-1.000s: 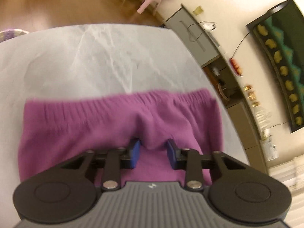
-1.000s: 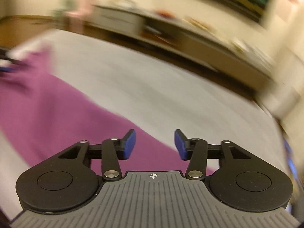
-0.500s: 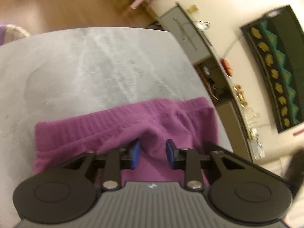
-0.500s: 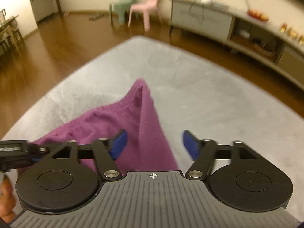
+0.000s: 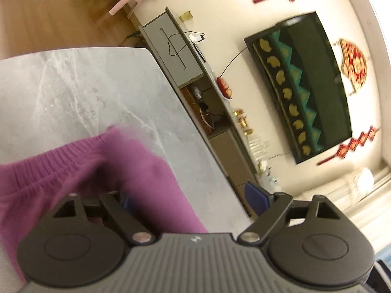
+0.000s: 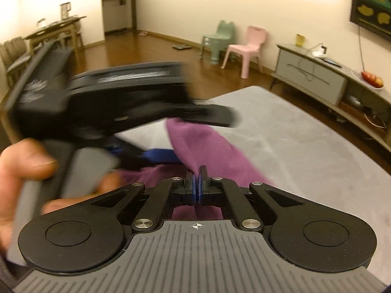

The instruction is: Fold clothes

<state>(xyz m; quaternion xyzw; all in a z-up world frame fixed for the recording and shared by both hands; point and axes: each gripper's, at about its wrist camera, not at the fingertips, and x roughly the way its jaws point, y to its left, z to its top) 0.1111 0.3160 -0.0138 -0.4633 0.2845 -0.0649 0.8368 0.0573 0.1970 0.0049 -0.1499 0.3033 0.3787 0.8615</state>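
Observation:
Purple knit pants [image 5: 102, 171] with a ribbed elastic waistband lie on the grey marble table [image 5: 73, 85]. My left gripper [image 5: 190, 197] is open, its blue pads wide apart, with the purple cloth lying loose between and under them. In the right wrist view my right gripper [image 6: 196, 179] is shut on a raised fold of the purple pants [image 6: 202, 144]. The left gripper [image 6: 127, 107], blurred, and the hand holding it [image 6: 24, 161] sit close at the left of that view.
A grey TV cabinet [image 6: 315, 73] runs along the wall past the table's far edge, with a TV [image 5: 303, 83] above. Pink [image 6: 246, 48] and green [image 6: 220, 39] child chairs stand on the wood floor. A dining table [image 6: 56, 29] is far left.
My left gripper let go of the waistband and opened wide. My right gripper moved in over the pants and shut on a fold of them, close to the left gripper.

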